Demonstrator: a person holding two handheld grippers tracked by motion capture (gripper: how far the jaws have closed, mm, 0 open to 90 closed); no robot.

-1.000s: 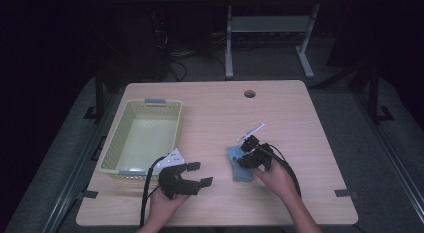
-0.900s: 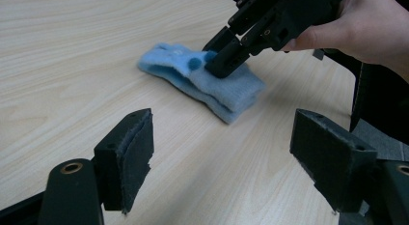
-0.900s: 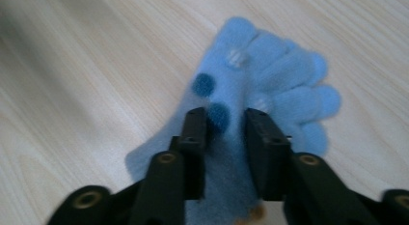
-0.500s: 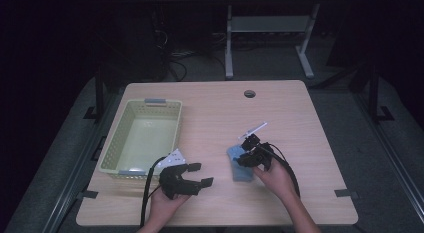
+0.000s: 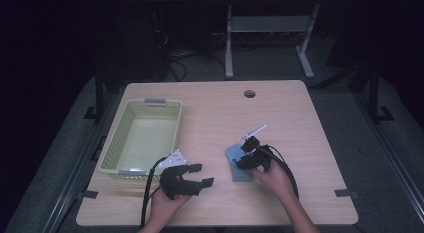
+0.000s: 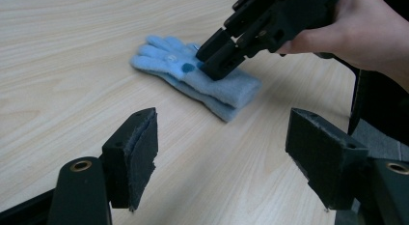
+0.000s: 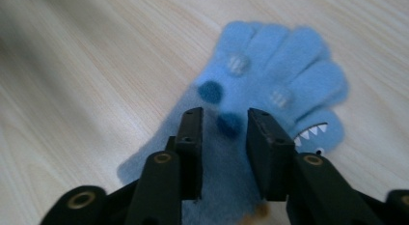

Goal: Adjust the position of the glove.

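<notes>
Glove [image 7: 270,90] lies flat on the table [image 5: 300,118]. The right gripper [image 7: 224,123] presses on it, jaws narrowed around a dark pom-pom. The left gripper [image 6: 222,152] hovers nearby, spread wide and empty.

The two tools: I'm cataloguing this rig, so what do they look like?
The left tool is black with two blocky jaws faced with dark fuzzy pads and brass-ringed pivot holes. The right tool is built alike: black, flat jaws, brass-ringed holes. A black cable trails from the left one. Both forearms are bare, without sleeves.

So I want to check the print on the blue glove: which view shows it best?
The right gripper view: the blue glove is close, with dots and a toothed face. The left gripper view shows it side-on, farther off. The high view shows it small.
</notes>
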